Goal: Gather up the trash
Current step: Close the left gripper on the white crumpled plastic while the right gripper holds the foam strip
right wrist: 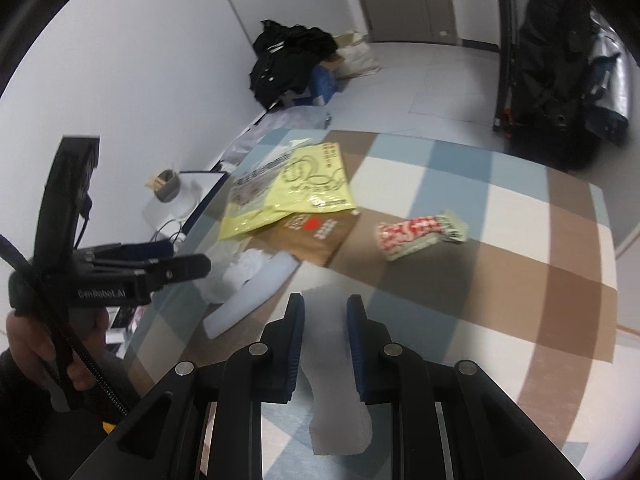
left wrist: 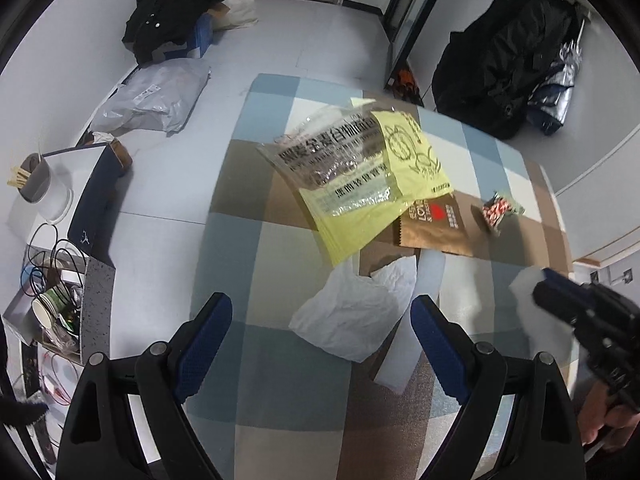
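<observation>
On the checked tablecloth (left wrist: pixel 248 248) lie a yellow plastic bag (left wrist: pixel 360 208), a brown paper bag (left wrist: pixel 440 228), a red-and-white snack wrapper (left wrist: pixel 500 210), a crumpled white tissue (left wrist: pixel 356 320) and a white foam strip (left wrist: pixel 400 364). My left gripper (left wrist: pixel 322 304) hangs open just above the tissue, one finger on each side. My right gripper (right wrist: pixel 324 300) is shut on a white foam piece (right wrist: pixel 336 400) that hangs down between its pads. It also shows at the right edge of the left wrist view as the right gripper (left wrist: pixel 548 284). The left gripper (right wrist: pixel 192 266) is seen side-on from the right wrist.
Left of the table, on the floor, stand a box of paper cups and cables (left wrist: pixel 52 308), a white canister (left wrist: pixel 44 188) and a grey parcel bag (left wrist: pixel 152 96). Black clothing (left wrist: pixel 172 8) lies by the far wall. A black backpack (left wrist: pixel 504 60) leans at the right.
</observation>
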`<action>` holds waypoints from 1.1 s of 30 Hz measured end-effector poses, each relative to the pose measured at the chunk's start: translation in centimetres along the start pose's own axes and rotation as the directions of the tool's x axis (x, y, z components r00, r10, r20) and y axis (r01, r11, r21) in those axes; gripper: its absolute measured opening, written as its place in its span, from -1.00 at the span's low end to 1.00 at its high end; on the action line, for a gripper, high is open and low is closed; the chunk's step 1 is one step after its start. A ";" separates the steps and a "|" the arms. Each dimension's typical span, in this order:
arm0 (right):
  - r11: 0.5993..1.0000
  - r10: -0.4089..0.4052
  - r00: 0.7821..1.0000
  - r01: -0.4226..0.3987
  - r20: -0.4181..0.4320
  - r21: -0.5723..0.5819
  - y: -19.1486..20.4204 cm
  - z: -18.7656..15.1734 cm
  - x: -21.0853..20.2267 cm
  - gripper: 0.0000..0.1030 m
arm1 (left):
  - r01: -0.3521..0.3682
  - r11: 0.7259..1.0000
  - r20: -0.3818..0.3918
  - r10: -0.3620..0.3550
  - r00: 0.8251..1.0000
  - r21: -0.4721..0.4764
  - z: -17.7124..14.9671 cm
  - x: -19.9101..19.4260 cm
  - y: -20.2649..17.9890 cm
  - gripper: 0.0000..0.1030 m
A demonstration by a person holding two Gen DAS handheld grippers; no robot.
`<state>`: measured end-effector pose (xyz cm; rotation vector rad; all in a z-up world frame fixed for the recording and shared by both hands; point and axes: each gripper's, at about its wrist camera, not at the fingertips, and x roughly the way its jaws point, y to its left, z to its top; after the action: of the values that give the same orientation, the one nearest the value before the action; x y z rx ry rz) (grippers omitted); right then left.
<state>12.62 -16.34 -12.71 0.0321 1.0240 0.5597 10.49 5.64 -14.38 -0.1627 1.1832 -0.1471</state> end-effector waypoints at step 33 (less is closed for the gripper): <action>1.000 -0.008 1.000 0.008 0.019 0.026 -1.4 -0.6 -1.1 -0.60 | -0.081 0.979 -0.025 0.087 0.996 0.188 -0.1 1.5 -3.5 -0.77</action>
<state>12.29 -18.20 -12.50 0.0561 1.0126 0.5381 10.80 1.92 -15.06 0.0546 1.2000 -0.1859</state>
